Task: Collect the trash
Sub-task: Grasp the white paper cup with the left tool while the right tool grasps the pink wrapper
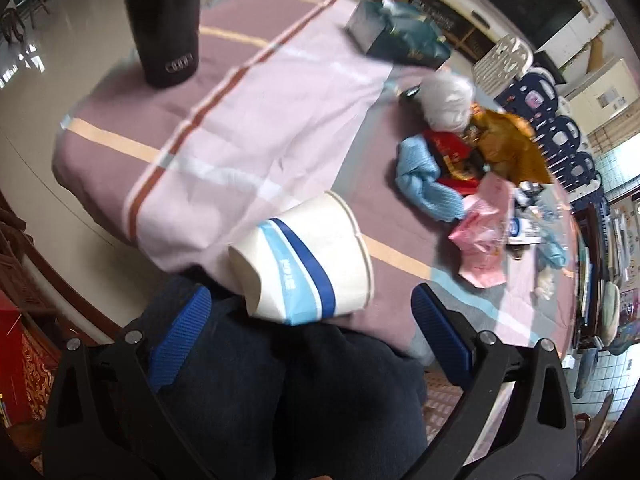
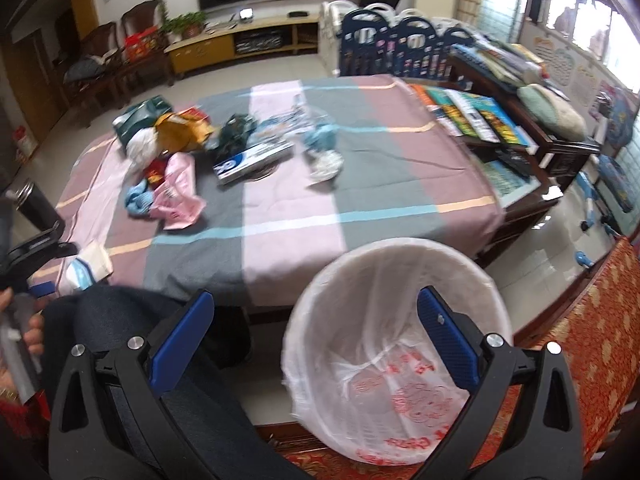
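Observation:
A white paper cup (image 1: 304, 264) with blue bands lies on its side at the near edge of the table, which is covered in a striped cloth (image 1: 256, 92). My left gripper (image 1: 310, 320) is open, its blue pads (image 1: 180, 336) wide apart just behind the cup, not touching it. The cup (image 2: 90, 266) also shows at the left of the right wrist view. My right gripper (image 2: 316, 336) is open and holds nothing; its right finger hangs over a round bin (image 2: 400, 245) lined with a white bag. A trash pile lies farther on the table: pink bag (image 1: 484, 232), blue cloth (image 1: 424, 184), white crumpled bag (image 1: 448, 100).
A black tumbler (image 1: 164, 24) stands at the far left corner, a teal tissue pack (image 1: 396, 32) behind the pile. A blue-white box (image 2: 252, 160) and a crumpled tissue (image 2: 326, 164) lie mid-table. Books (image 2: 480, 116) cover a wooden side table. A person's dark trousers (image 1: 280, 392) sit below my grippers.

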`<state>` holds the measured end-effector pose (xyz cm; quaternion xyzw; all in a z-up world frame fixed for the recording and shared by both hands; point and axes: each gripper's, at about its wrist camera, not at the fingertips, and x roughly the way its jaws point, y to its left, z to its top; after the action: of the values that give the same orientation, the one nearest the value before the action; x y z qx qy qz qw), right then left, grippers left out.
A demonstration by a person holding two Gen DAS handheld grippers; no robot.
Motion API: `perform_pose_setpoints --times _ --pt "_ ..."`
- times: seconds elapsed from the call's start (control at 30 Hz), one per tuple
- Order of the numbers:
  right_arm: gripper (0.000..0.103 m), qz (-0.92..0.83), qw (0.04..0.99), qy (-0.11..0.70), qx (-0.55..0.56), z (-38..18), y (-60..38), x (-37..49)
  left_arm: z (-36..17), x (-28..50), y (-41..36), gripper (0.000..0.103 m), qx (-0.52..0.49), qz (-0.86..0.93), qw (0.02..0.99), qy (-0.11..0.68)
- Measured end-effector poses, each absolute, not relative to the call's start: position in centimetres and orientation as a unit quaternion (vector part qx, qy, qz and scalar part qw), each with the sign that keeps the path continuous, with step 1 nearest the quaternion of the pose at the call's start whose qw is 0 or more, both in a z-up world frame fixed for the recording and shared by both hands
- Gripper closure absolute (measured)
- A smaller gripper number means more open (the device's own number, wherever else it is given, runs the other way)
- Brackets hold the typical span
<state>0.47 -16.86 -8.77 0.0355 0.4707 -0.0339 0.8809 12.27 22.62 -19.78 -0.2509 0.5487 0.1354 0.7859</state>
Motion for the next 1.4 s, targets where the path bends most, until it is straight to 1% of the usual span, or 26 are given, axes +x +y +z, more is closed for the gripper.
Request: perform_pose_setpoints --times 0.1,0.33,0.37,0.4,0.43,0.53,0.67,0.77,0.93,0.97,1.0,1.03,1.07,1.1,1.17,1.27,1.4 --pt "0.003 -0.008 0.876 0.481 0.035 -9.8 -15.1 1.9 -21.8 14.4 22.3 0.003 -0.232 0.148 0.769 0.577" --pt "0.003 0.026 0.867 0.497 0.017 -11.9 -11.8 5.2 -23.8 17.1 19.9 0.004 -0.173 0.151 0.762 0.605" --pt "0.003 0.031 0.865 0.500 0.019 -12.3 -11.5 5.8 -24.1 17.0 19.8 0.005 -0.170 0.151 0.762 0.607" --pt "0.003 0.039 0.863 0.503 0.024 -12.8 -11.1 6.8 -24.5 16.8 19.8 0.013 -0.168 0.152 0.761 0.608" --pt "0.003 0.047 0.862 0.504 0.029 -13.3 -10.7 7.9 -24.7 16.7 19.9 0.017 -0.171 0.152 0.759 0.610" --pt "0.003 0.075 0.853 0.514 0.054 -15.1 -9.4 11.3 -24.4 15.9 20.6 0.018 -0.196 0.149 0.770 0.588" --pt "0.014 0.100 0.842 0.524 0.079 -17.6 -6.4 16.8 -23.9 14.3 21.5 0.018 -0.220 0.152 0.782 0.563" --pt "0.014 0.102 0.845 0.522 0.060 -18.9 -3.5 19.8 -22.7 13.2 21.5 0.018 -0.218 0.158 0.800 0.537" --pt "0.014 0.093 0.841 0.531 0.053 -20.4 -1.4 22.5 -20.3 12.0 19.6 0.018 -0.179 0.171 0.827 0.504" --pt "0.016 0.092 0.838 0.535 0.048 -20.7 -1.2 22.7 -20.1 11.7 19.5 0.018 -0.173 0.174 0.831 0.499" --pt "0.023 0.094 0.837 0.537 0.045 -21.1 -1.2 22.9 -19.8 11.6 19.2 0.018 -0.166 0.177 0.835 0.493" --pt "0.038 0.096 0.835 0.541 0.039 -21.3 -1.0 22.9 -19.5 11.6 18.9 0.018 -0.161 0.179 0.839 0.488" --pt "0.044 0.096 0.834 0.542 0.032 -21.3 -1.1 22.6 -19.4 12.0 18.7 0.018 -0.157 0.180 0.841 0.485" --pt "0.047 0.099 0.838 0.536 0.030 -21.2 -1.2 22.4 -19.1 11.9 18.5 0.018 -0.154 0.182 0.843 0.482" --pt "0.059 0.108 0.839 0.533 0.030 -20.8 -1.6 21.8 -18.9 11.2 18.0 0.018 -0.150 0.183 0.847 0.477" --pt "0.066 0.106 0.844 0.525 0.028 -20.0 -2.6 20.4 -19.0 11.2 18.3 0.018 -0.149 0.184 0.850 0.470" --pt "0.070 0.107 0.853 0.511 0.031 -18.7 -4.8 18.0 -18.8 11.5 18.0 0.018 -0.143 0.187 0.856 0.460"
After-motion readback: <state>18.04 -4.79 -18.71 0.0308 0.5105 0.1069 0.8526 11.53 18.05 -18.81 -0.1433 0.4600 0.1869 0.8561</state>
